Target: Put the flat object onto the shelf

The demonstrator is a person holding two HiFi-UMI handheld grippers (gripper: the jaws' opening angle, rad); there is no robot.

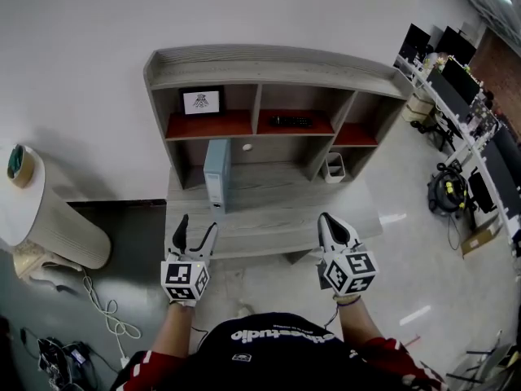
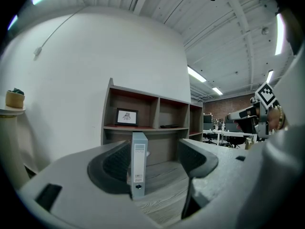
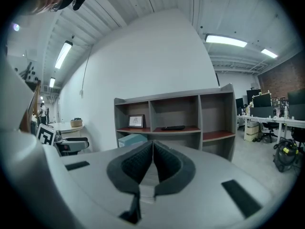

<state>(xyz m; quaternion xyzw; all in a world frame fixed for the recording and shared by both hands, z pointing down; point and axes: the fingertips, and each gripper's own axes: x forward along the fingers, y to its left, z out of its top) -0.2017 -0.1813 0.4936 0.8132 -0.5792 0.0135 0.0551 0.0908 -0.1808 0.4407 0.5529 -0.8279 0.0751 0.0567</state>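
Note:
A light blue flat file box [image 1: 216, 176] stands upright on the grey desk surface [image 1: 277, 194] of the shelf unit [image 1: 269, 63], below its left compartment. My left gripper [image 1: 198, 225] is open just short of the desk's front edge, in line with the box and apart from it. In the left gripper view the box [image 2: 138, 163] shows ahead between the spread jaws of that gripper [image 2: 159, 156]. My right gripper [image 1: 327, 218] hovers over the desk's front right part; its jaws [image 3: 152, 151] are shut on nothing. The box's corner [image 3: 132, 140] shows to the left.
On the red shelf boards are a framed picture [image 1: 202, 102] at left and a black remote [image 1: 291, 121] in the middle. A white cup [image 1: 334, 168] stands at the desk's right back. A round white table [image 1: 32, 210] stands left; cables [image 1: 102, 308] lie on the floor.

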